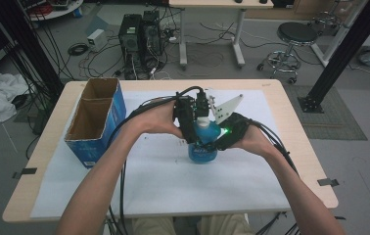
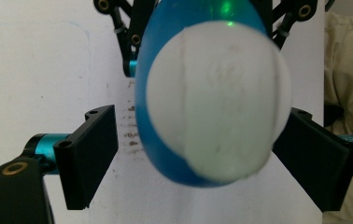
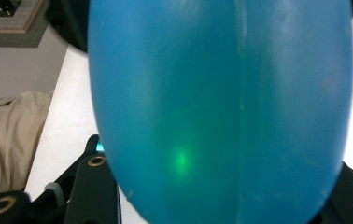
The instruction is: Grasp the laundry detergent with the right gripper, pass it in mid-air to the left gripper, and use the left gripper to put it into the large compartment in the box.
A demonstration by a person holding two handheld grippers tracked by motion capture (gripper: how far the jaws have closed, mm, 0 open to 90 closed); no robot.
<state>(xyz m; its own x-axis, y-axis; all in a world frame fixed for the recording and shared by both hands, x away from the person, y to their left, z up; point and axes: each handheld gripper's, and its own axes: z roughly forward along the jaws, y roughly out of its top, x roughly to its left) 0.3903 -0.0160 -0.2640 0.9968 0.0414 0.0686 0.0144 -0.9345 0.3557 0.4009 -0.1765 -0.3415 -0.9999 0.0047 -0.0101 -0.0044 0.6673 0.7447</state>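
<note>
Standing upright on the table [image 1: 271, 161], blue bottle [image 1: 203, 147] wears white cap [image 2: 216, 102]

open blue carton [image 1: 96, 122] on table [image 1: 281, 122]; stool [image 1: 290, 41], perhaps computers [image 1: 141, 34] behind.

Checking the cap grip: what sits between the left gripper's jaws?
In the left gripper view, the white cap of the blue bottle sits between the left gripper jaws, with a gap at the left jaw.

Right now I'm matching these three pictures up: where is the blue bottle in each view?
High view: blue bottle at table centre, between both grippers.
Left gripper view: upper centre, white cap facing the camera, between the fingers.
Right gripper view: its blue body fills the centre.
Shared landmark: the green light spot on the bottle.
</note>
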